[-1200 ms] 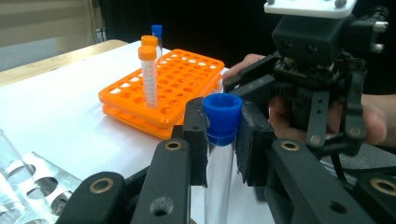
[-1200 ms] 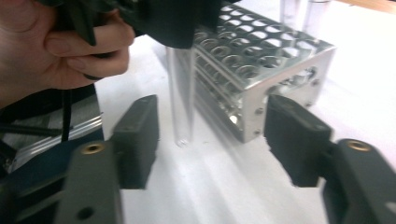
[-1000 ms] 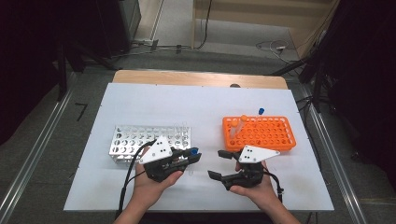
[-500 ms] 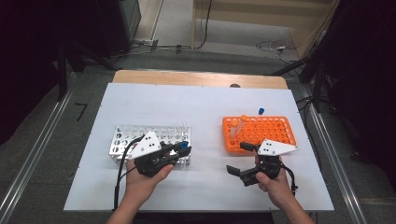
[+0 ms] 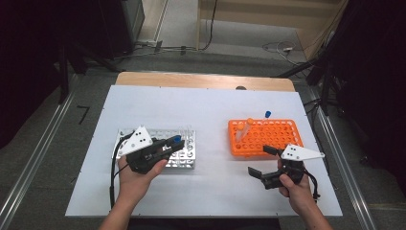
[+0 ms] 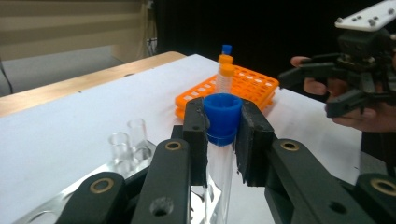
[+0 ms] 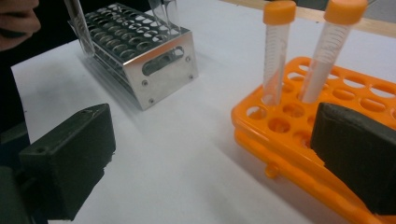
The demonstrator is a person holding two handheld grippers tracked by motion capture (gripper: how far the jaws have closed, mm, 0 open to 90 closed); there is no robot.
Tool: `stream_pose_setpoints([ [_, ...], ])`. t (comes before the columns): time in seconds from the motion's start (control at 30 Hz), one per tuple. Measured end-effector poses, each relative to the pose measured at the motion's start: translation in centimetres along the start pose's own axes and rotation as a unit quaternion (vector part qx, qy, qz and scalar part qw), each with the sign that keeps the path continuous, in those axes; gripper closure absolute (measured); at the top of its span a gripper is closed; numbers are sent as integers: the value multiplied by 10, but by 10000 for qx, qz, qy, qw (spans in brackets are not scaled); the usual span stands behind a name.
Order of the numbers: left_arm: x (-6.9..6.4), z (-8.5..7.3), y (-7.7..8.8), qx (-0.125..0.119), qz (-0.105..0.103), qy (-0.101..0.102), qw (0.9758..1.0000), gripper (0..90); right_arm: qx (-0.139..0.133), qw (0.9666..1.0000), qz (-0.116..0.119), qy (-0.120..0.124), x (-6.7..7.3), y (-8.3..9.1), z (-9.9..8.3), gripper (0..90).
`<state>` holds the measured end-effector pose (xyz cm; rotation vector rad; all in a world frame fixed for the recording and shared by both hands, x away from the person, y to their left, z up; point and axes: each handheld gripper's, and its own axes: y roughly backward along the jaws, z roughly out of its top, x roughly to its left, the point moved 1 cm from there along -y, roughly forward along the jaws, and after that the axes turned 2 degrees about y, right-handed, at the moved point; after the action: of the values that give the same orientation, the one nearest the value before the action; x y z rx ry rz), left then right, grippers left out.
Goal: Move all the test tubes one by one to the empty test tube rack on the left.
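Clamped on a blue-capped tube (image 6: 220, 140), the left gripper (image 5: 165, 146) holds it above the metal rack (image 5: 184, 160) near the table's (image 5: 191, 110) front left. Right gripper (image 5: 263, 160), jaws spread wide and just opened with nothing between them, hovers before the orange rack (image 5: 282, 134) toward the right edge. Judging by this, one transfer is underway; two orange-capped tubes (image 7: 275, 56) and another blue-capped one (image 5: 268, 114) remain.

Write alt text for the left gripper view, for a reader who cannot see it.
The left gripper is shut on a clear tube with a blue cap, held upright between its black jaws above a metal rack. Beyond, on the white table, an orange rack holds capped tubes, and the right gripper hangs open at the right.
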<state>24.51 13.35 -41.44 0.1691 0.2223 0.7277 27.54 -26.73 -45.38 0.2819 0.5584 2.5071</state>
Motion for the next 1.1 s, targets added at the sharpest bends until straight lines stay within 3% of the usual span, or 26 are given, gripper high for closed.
stream_pose_setpoints([
  [0.37, 19, 11, -2, -98, 299, 15, 9995, 764, 29, 9998, -148, -87, -8, 22, -16, 0],
  [0.53, 29, 13, -7, -136, 420, 152, 9989, 764, 0, 9996, -222, -176, -14, 30, -21, 0],
  [1.1, 54, 18, -32, -176, 769, 314, 9964, 764, 16, 9994, -245, -223, -18, 30, -22, 0],
])
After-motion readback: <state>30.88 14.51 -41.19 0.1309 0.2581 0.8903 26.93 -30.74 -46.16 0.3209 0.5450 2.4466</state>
